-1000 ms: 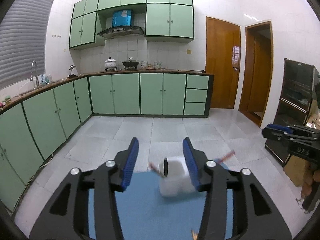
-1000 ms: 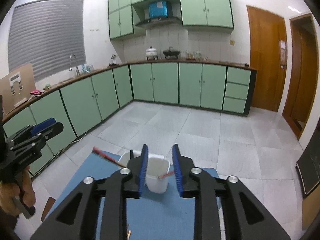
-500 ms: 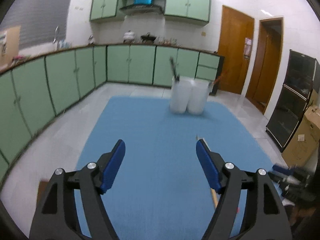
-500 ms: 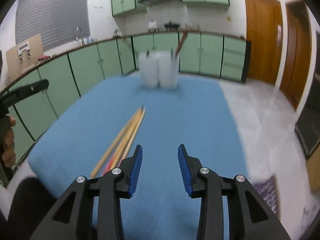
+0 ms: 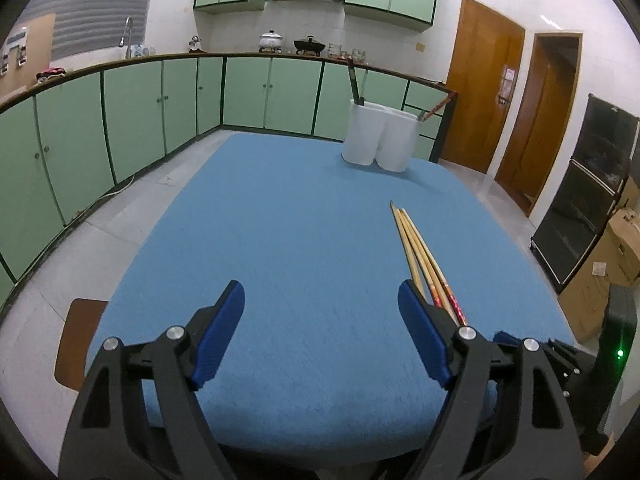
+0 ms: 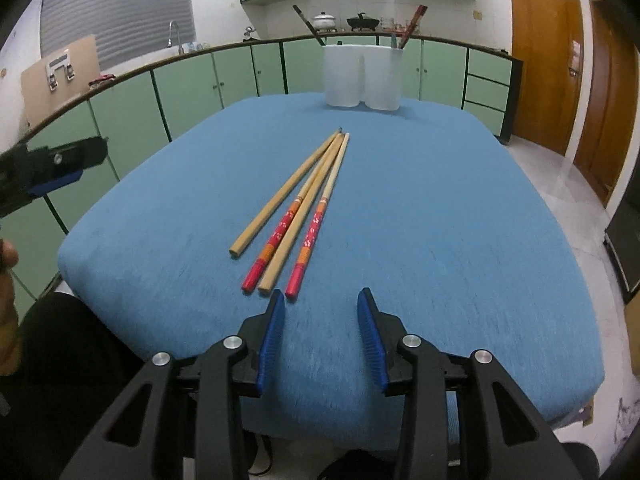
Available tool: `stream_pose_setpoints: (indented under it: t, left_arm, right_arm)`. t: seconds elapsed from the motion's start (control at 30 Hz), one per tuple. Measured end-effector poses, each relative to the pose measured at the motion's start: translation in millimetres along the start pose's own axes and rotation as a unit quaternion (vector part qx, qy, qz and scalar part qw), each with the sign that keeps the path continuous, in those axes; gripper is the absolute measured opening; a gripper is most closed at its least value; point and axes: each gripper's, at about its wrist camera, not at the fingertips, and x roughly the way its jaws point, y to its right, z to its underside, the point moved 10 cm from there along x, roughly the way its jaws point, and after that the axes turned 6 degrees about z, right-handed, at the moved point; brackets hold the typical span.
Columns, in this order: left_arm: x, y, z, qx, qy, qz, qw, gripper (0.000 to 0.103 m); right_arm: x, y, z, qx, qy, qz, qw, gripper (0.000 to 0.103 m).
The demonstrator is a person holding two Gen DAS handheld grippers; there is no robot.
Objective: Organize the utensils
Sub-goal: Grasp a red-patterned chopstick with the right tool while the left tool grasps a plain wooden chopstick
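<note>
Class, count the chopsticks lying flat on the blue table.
4, side by side in a fan near the table's front edge: plain one leftmost, red-handled, plain, red-handled rightmost. More stand in the white holder.

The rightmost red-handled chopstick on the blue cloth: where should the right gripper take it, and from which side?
Probably at its red-patterned handle end, coming down from above with the right gripper, which is open and empty just short of it. That chopstick lies flat on the blue cloth. Its handle end is fanned clear of the plain one beside it; the tips bunch together.
</note>
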Motion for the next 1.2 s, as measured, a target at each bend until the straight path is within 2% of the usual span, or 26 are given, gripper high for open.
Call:
stream_pose_setpoints:
  t: [0.13, 0.23, 0.3, 0.37, 0.53, 0.7, 1.0, 1.07, 1.13, 1.17, 1.2]
  left_arm:
    - [4.6, 1.9, 1.1, 0.005, -0.005, 0.002, 1.0, 0.077]
    - [10.2, 7.9, 2.0, 0.01, -0.008, 0.004, 0.9999, 0.077]
    - [14.7, 12.6, 5.0, 0.012, -0.011, 0.007, 0.9998, 0.077]
    - [20.8, 17.5, 7.7, 0.017, -0.017, 0.011, 0.9996, 0.077]
    - [40.2, 41.2, 25.7, 0.05, -0.04, 0.023, 0.9977, 0.077]
    - [58.9, 57.9, 45.7, 0.077, -0.064, 0.027, 0.9946, 0.076]
    - [84.0, 67.4, 59.0, 0.092, -0.084, 0.009, 0.9922, 0.071]
    - [86.3, 70.5, 57.3, 0.096, -0.075, 0.004, 0.9926, 0.065]
    - [87.7, 75.1, 55.2, 0.098, -0.068, 0.006, 0.9928, 0.045]
    - [89.0, 78.3, 55.1, 0.099, -0.067, 0.011, 0.9928, 0.038]
    - [89.3, 80.6, 54.9, 0.1, -0.066, 0.015, 0.9927, 0.025]
  right_arm:
    - [5.6, 1.6, -5.2, 0.001, 0.006, 0.006, 1.0, 0.037]
    - [8.1, 5.6, -6.7, 0.006, 0.007, 0.011, 1.0, 0.029]
    - [9.3, 10.5, -7.6, 0.006, 0.009, 0.021, 1.0, 0.014]
    - [10.4, 18.1, -8.1, 0.012, 0.008, 0.026, 1.0, 0.006]
    - [10.5, 51.3, -7.9, 0.044, 0.008, 0.054, 0.998, 0.006]
    - [9.7, 79.3, -5.0, 0.074, 0.003, 0.061, 0.995, 0.006]
    - [8.9, 82.1, -4.9, 0.073, 0.006, 0.048, 0.996, 0.007]
    - [8.5, 79.6, -5.3, 0.07, 0.007, 0.044, 0.997, 0.008]
    - [7.6, 76.7, -4.9, 0.063, 0.009, 0.042, 0.997, 0.009]
    - [7.5, 75.2, -5.3, 0.059, 0.01, 0.042, 0.997, 0.009]
    - [7.2, 73.2, -5.1, 0.054, 0.011, 0.041, 0.998, 0.009]
